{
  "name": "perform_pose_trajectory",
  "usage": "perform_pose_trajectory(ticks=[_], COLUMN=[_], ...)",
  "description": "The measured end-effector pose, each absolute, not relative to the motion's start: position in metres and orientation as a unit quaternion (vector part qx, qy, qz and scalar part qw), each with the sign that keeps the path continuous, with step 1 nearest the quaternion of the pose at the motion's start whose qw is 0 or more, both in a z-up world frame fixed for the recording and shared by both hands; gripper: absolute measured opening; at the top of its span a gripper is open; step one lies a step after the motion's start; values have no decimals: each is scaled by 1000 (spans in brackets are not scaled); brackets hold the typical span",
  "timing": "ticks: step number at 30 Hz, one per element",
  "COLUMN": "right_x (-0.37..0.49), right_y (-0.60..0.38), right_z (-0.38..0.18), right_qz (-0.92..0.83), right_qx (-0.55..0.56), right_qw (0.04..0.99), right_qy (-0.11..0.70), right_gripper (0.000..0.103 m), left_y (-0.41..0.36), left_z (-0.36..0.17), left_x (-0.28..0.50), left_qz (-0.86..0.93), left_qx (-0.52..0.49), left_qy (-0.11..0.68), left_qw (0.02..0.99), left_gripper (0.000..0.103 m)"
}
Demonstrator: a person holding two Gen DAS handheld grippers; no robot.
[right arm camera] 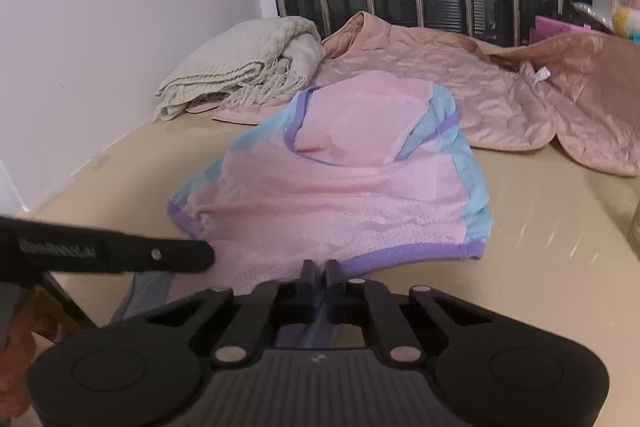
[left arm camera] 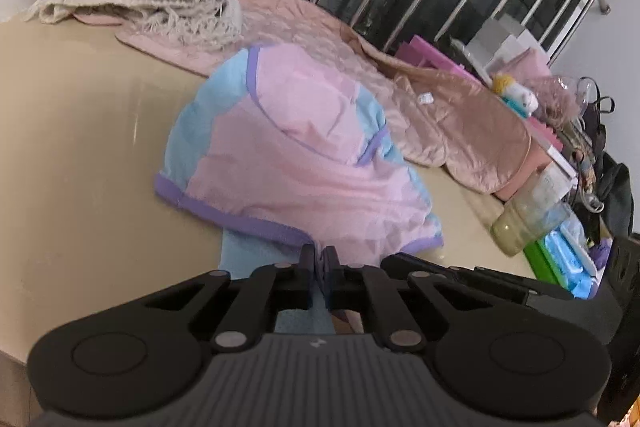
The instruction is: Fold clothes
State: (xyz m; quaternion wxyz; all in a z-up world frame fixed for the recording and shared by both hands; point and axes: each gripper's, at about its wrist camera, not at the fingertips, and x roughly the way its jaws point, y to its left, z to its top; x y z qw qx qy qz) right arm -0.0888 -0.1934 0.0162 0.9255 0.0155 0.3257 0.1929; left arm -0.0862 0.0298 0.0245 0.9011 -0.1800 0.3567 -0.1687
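The beige table (right arm camera: 540,227) fills most of my view, with a quilted tan jacket (right arm camera: 460,83) and a folded cream blanket (right arm camera: 240,75) at its far side. Nearer, in the middle, lies the pink and blue mesh garment (right arm camera: 340,187) I am folding, its purple-trimmed hem towards me. It looks light, limp and a little slippery, so I judge the thicker hem band gives the surest hold. My right gripper (right arm camera: 320,267) is pinched tight on the near hem, right of centre. My left gripper (left arm camera: 319,253) is likewise clamped on the hem, further left. Both grippers tilt down towards the table, side by side, the left one's finger crossing my right view.
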Motion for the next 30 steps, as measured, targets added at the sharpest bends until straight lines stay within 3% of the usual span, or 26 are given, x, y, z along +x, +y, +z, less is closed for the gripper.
perform_pose_trajectory(ticks=[14,17,18,19,24,25,26,30], right_x=[-64,-68,-73,-78,-93,-93,-92,-97], right_y=[-206,-203,-201,-199,-182,-178,-175,-174], right_z=[37,39,37,33,16,15,16,32], right_qz=[186,210,221,232,259,256,251,256], right_qx=[60,64,68,73,86,79,72,64], right_qw=[933,919,913,906,889,892,895,908], right_qy=[303,327,336,347,369,365,362,326], right_gripper=[2,20,36,39,35,18,7,4], left_y=[54,57,60,61,63,63,64,70], left_z=[33,27,23,20,16,18,21,31], left_x=[-60,-57,-56,-55,-57,-58,-60,-69], left_qz=[-162,-153,-152,-153,-153,-151,-151,-150], left_qx=[-254,-270,-279,-285,-297,-296,-296,-305], left_qy=[347,351,353,356,358,356,351,332], left_qw=[888,883,880,877,872,873,875,880], left_gripper=[4,4,4,4,4,4,4,4])
